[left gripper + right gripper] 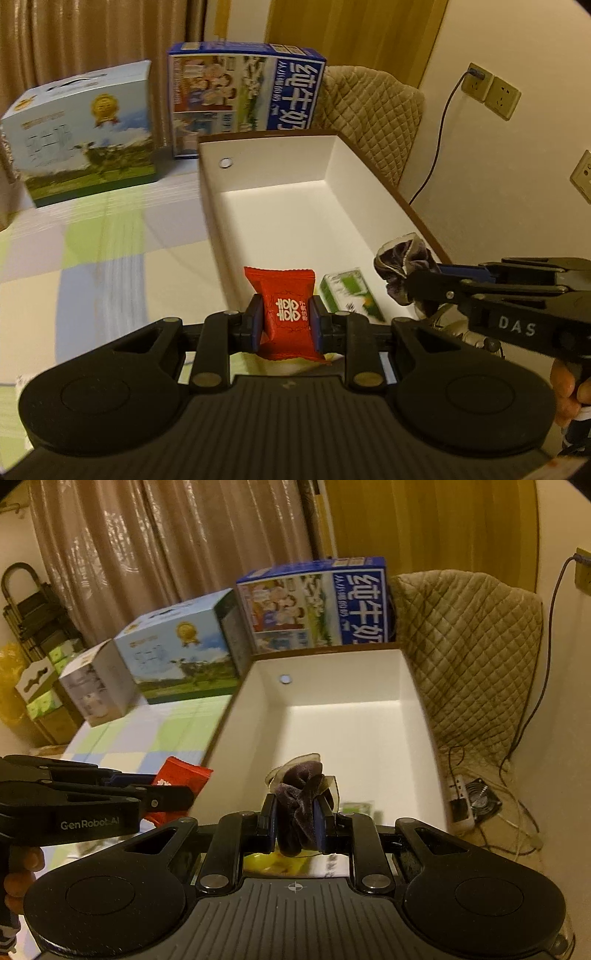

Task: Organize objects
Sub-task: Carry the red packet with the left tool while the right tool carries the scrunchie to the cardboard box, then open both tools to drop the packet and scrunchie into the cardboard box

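My left gripper (286, 318) is shut on a red candy packet (284, 291) with white characters, held over the near left wall of an open white box (295, 206). My right gripper (300, 821) is shut on a dark purple velvet scrunchie (299, 786) above the near end of the same box (343, 731). In the left wrist view the right gripper (413, 280) comes in from the right with the scrunchie (400, 258). In the right wrist view the left gripper (177, 794) comes in from the left with the red packet (183, 773). A green and white packet (349, 291) lies on the box floor.
Two printed milk cartons (88, 129) (243, 96) stand behind the box on a checked tablecloth (92, 251). A small white carton (96, 686) stands further left. A quilted chair (469, 646) sits right of the box, with wall sockets (491, 92), cables and a power strip (461, 801) by the wall.
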`<state>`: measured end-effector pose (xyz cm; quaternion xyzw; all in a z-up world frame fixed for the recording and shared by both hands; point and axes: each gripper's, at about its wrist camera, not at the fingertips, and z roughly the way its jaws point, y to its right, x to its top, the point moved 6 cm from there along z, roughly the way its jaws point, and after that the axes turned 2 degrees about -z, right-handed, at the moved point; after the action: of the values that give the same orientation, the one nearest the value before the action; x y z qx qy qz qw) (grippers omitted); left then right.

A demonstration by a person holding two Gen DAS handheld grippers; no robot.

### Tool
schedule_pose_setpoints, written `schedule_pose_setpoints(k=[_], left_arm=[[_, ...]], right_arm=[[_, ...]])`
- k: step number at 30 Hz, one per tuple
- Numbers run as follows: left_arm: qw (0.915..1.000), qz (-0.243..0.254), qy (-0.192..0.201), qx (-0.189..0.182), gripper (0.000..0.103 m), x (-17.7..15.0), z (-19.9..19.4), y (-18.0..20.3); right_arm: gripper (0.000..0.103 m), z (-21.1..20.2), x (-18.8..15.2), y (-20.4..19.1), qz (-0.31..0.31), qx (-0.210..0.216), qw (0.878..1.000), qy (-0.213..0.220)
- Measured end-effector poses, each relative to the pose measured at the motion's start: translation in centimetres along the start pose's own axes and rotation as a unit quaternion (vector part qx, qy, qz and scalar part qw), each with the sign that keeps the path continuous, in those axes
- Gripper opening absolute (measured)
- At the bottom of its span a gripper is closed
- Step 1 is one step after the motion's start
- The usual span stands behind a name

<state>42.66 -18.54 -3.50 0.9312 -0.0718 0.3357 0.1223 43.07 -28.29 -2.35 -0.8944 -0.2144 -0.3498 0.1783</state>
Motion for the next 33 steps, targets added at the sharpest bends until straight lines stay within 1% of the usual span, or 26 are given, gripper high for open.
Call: schedule_pose_setpoints(k=[7, 11, 17, 18, 23, 25, 26, 31, 33], left_arm=[[0.9996, -0.003, -0.028, 0.009, 0.021, 1.7, 4.5, 1.0], [0.9991, -0.008, -0.039, 0.013, 0.021, 2.6, 6.6, 1.2], [0.9988, -0.004, -0.041, 0.025, 0.021, 4.0, 9.0, 1.2], [0.9989, -0.005, -0.037, 0.028, 0.021, 4.3, 9.3, 1.2], [0.9985, -0.010, -0.042, 0.033, 0.022, 5.4, 10.8, 0.9], [0.9985, -0.014, -0.043, 0.029, 0.026, 5.7, 11.2, 0.8], [0.9985, -0.017, -0.044, 0.026, 0.030, 5.8, 11.4, 0.8], [0.9988, -0.009, -0.041, 0.025, 0.035, 6.2, 11.5, 0.7], [0.9988, -0.008, -0.041, 0.023, 0.039, 6.2, 11.4, 0.6]], right_arm=[[0.017, 3.2, 0.7, 2.7, -0.003, -0.008, 1.000, -0.021], [0.017, 4.7, 1.4, 3.8, -0.001, -0.007, 1.000, -0.025], [0.017, 6.6, 2.5, 5.2, 0.002, -0.009, 1.000, -0.029], [0.017, 6.8, 2.6, 5.3, 0.002, -0.010, 1.000, -0.029], [0.017, 7.6, 3.1, 6.1, 0.008, -0.011, 1.000, -0.028], [0.017, 7.8, 3.2, 6.3, 0.010, -0.009, 1.000, -0.027], [0.017, 7.9, 3.3, 6.4, 0.011, -0.009, 1.000, -0.027], [0.017, 8.2, 3.4, 6.7, 0.017, -0.005, 0.999, -0.027], [0.017, 8.3, 3.5, 6.8, 0.021, -0.005, 0.999, -0.023]])
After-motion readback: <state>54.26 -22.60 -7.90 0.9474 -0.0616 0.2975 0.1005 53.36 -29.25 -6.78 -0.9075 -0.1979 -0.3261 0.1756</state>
